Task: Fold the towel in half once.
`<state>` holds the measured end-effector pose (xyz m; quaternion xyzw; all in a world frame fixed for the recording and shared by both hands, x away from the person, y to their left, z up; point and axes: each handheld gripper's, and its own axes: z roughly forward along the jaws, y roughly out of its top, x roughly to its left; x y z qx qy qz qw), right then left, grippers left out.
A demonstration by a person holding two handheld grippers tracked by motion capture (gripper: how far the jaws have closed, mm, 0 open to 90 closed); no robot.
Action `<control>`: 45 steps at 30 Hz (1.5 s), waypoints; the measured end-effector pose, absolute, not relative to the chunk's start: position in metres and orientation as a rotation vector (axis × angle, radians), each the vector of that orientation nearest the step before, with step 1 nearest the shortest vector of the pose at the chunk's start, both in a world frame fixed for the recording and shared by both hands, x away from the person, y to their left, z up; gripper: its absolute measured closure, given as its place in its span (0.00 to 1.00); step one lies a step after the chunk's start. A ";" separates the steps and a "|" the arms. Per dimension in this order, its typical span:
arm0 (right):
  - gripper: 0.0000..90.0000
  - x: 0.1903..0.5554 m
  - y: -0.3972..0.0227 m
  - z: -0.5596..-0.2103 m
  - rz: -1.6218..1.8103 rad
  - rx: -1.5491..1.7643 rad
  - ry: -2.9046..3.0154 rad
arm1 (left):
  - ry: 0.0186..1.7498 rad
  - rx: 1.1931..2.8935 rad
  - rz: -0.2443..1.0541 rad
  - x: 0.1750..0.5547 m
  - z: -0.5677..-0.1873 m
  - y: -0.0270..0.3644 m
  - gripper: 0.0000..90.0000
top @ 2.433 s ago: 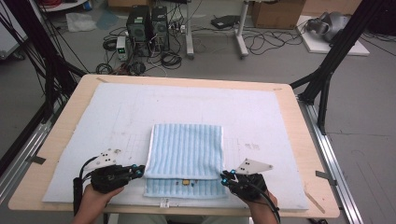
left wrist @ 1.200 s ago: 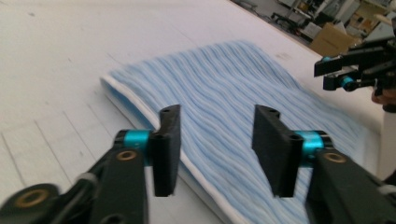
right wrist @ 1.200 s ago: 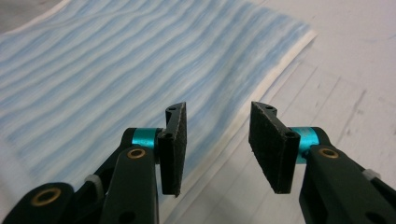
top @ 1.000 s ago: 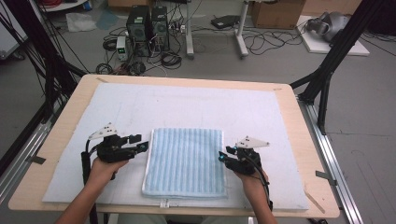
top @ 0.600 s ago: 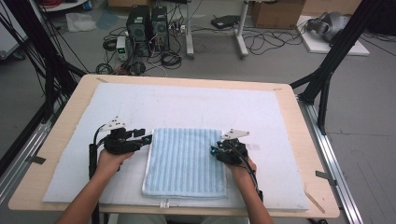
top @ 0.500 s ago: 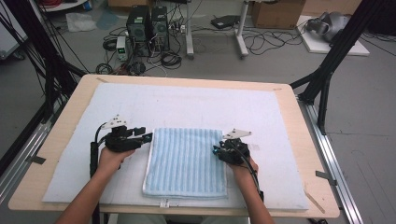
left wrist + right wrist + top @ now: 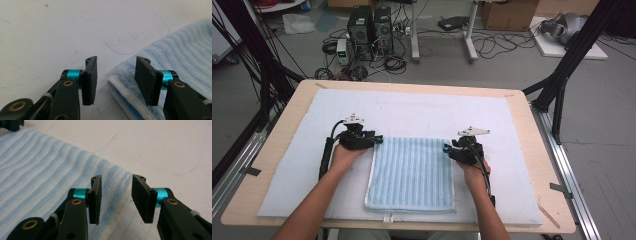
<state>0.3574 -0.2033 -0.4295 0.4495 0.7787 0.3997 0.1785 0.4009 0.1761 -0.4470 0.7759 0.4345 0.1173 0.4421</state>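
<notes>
A folded light-blue striped towel (image 7: 412,172) lies flat on the white mat (image 7: 412,112). My left gripper (image 7: 378,140) is at its far left corner, jaws open; they have just been closing. In the left gripper view the towel corner (image 7: 175,57) lies under the right jaw and reaches into the gap of that gripper (image 7: 116,80), with no pad pressing on it. My right gripper (image 7: 446,148) is at the far right corner, open, its jaws having just opened a little. In the right gripper view the towel's edge (image 7: 50,170) runs beneath the gap of that gripper (image 7: 116,200).
The mat covers most of the wooden table (image 7: 287,125). Beyond the far edge, computer cases (image 7: 369,25) and cables lie on the floor. Black frame posts (image 7: 562,75) rise at the right and left. Bare mat surrounds the towel on all sides.
Both hands have moved away from me, from the towel's near corners up along its sides to the far corners. The left jaws stand narrower than before. The towel lies unmoved.
</notes>
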 end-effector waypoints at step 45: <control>0.59 0.442 -0.176 -0.433 1.075 1.374 2.091 | 1.177 1.767 0.283 0.455 -0.435 0.197 0.57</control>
